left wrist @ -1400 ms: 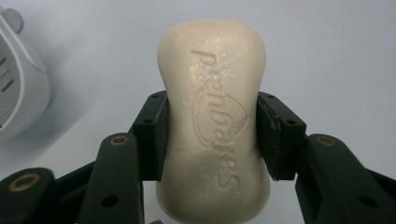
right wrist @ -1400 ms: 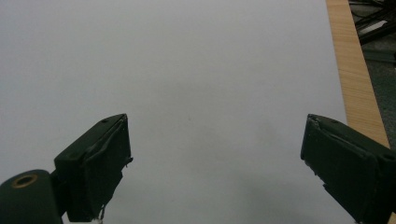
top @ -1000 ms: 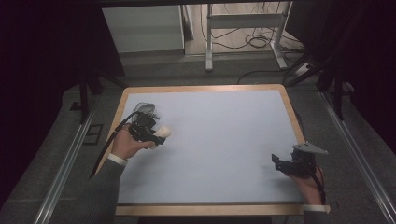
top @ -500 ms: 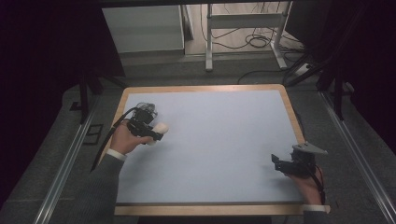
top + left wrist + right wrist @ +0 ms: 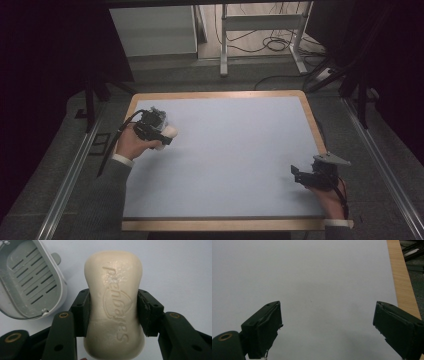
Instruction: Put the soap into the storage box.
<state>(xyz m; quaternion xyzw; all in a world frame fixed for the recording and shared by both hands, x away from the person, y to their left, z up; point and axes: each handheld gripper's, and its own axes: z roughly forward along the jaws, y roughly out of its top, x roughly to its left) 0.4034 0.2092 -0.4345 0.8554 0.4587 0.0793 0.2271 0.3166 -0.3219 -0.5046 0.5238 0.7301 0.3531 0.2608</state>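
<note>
Left hand-held gripper (image 5: 113, 312) now farther forward

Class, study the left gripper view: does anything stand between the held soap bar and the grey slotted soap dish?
Nothing visible does. The left gripper is shut on the soap bar, and the grey soap dish lies open beside it in that view, its slotted tray bare, with only pale table surface between them.

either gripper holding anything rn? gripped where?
Left gripper holds a cream soap bar, fingers clamping its narrow waist on both long sides. Right gripper is open and holds nothing.
</note>
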